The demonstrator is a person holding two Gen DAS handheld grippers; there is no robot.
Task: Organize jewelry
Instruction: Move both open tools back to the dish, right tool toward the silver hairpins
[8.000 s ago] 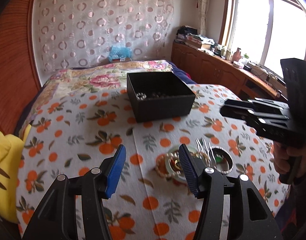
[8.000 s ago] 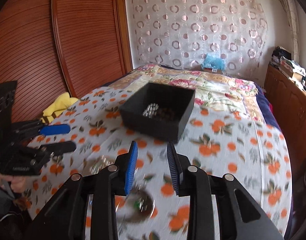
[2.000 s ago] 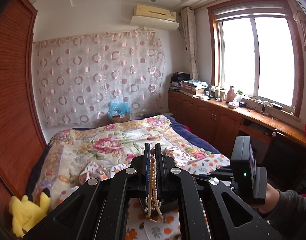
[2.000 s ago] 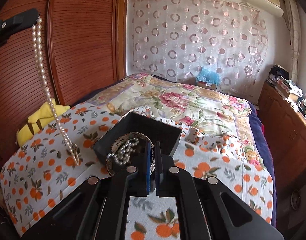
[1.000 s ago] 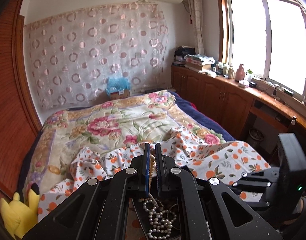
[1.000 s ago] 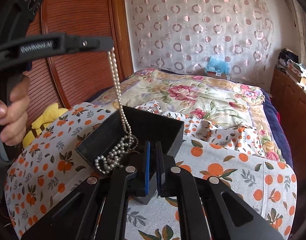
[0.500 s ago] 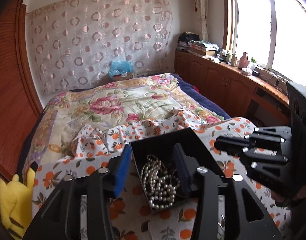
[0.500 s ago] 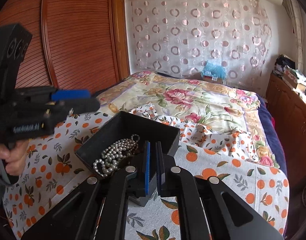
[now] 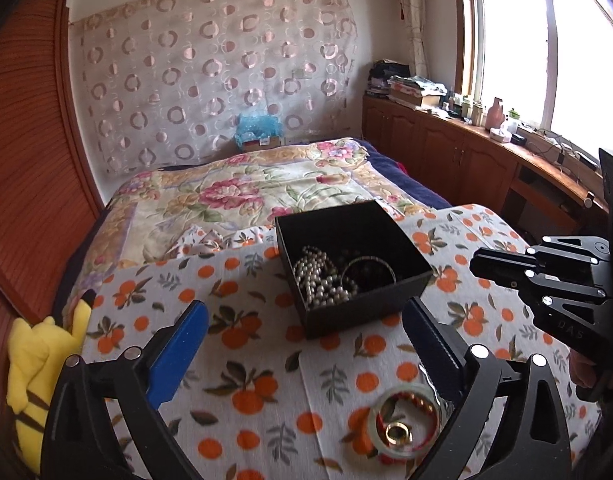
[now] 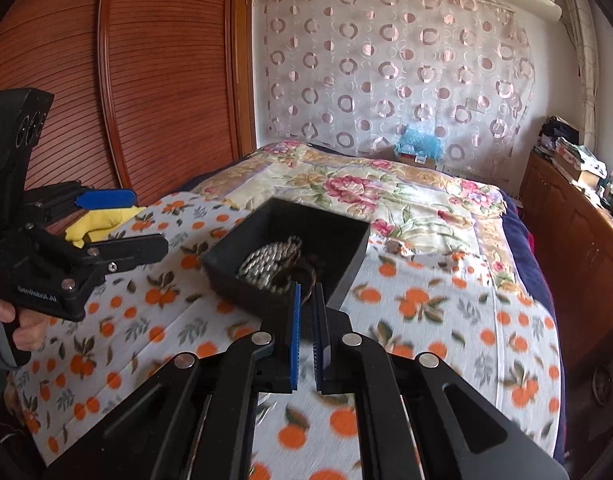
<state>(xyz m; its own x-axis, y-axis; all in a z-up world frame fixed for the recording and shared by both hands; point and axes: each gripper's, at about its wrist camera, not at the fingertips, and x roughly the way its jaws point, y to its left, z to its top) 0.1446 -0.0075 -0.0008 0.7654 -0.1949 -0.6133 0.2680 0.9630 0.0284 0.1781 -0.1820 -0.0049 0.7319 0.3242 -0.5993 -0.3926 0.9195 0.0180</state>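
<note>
A black open box (image 9: 386, 304) stands on the orange-print cloth and holds a white pearl necklace (image 9: 322, 280) and a thin bangle (image 9: 370, 266). It also shows in the right wrist view (image 10: 242, 280). My left gripper (image 9: 306, 332) is open and empty, just in front of the box. A pale bangle with a gold ring and red beads inside (image 9: 402, 424) lies near its right finger. My right gripper (image 10: 305, 304) has its jaws nearly together with nothing between them, at the box's near wall; it also shows from the side in the left wrist view (image 9: 482, 268).
The orange-print cloth (image 9: 246, 360) covers the near end of a bed with a floral quilt (image 9: 234, 192). A yellow plush toy (image 9: 34, 364) lies at the left edge. Wooden cabinets (image 9: 466, 160) run along the right under the window.
My left gripper lowered the pearl necklace into the box, opened and pulled back toward me. The right gripper stayed nearly closed and drew back a little from the box.
</note>
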